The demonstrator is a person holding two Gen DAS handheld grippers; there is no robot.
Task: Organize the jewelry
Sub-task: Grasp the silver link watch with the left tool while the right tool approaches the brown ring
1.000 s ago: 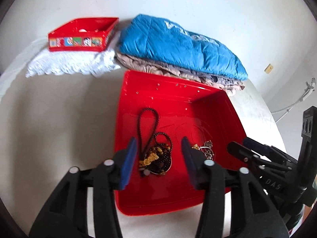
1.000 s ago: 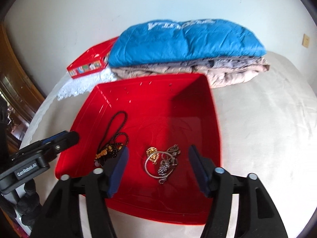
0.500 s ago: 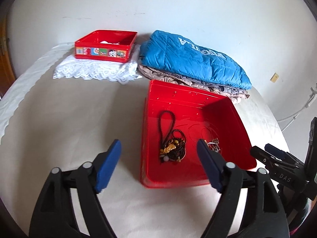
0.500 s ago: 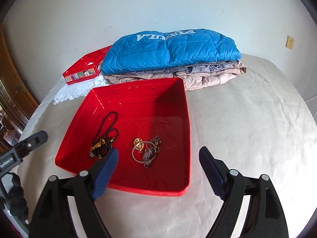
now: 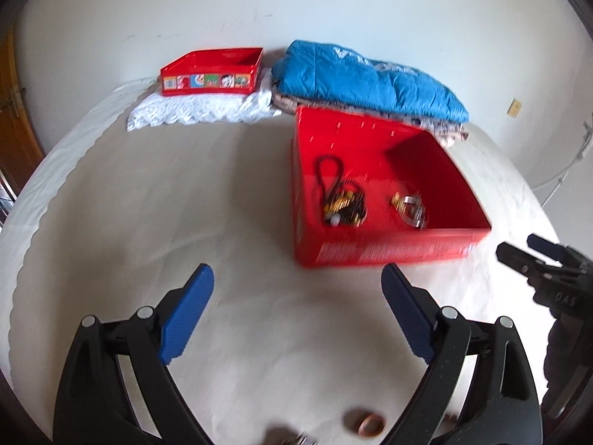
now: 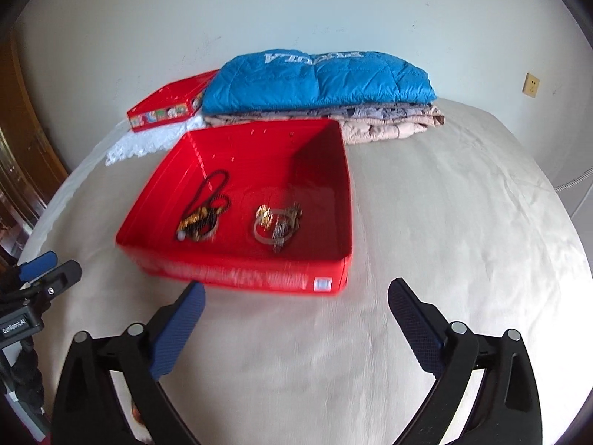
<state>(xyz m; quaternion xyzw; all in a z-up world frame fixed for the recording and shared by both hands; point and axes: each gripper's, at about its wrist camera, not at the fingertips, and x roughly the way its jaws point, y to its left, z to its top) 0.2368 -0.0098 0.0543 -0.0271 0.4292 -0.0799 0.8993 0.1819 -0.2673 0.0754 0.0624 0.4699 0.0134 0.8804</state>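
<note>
A red tray [image 5: 385, 250] [image 6: 237, 276] sits on the white bed. In it lie a black bead necklace with gold pieces [image 5: 343, 204] [image 6: 202, 218] and a silver bangle with small charms [image 5: 409, 209] [image 6: 278, 224]. My left gripper [image 5: 296, 282] is open and empty, in front of the tray and to its left. My right gripper [image 6: 296, 296] is open and empty, just in front of the tray's near wall. A brown ring [image 5: 370, 424] lies on the bed near the left gripper's base.
A smaller red tin [image 5: 213, 72] [image 6: 163, 109] rests on a white lace cloth [image 5: 200, 111] at the back left. A blue jacket [image 5: 370, 81] [image 6: 318, 78] lies on folded clothes behind the tray. The wall stands behind them.
Both grippers have pulled back out of the tray toward me and opened wide. The jewelry stays in the tray.
</note>
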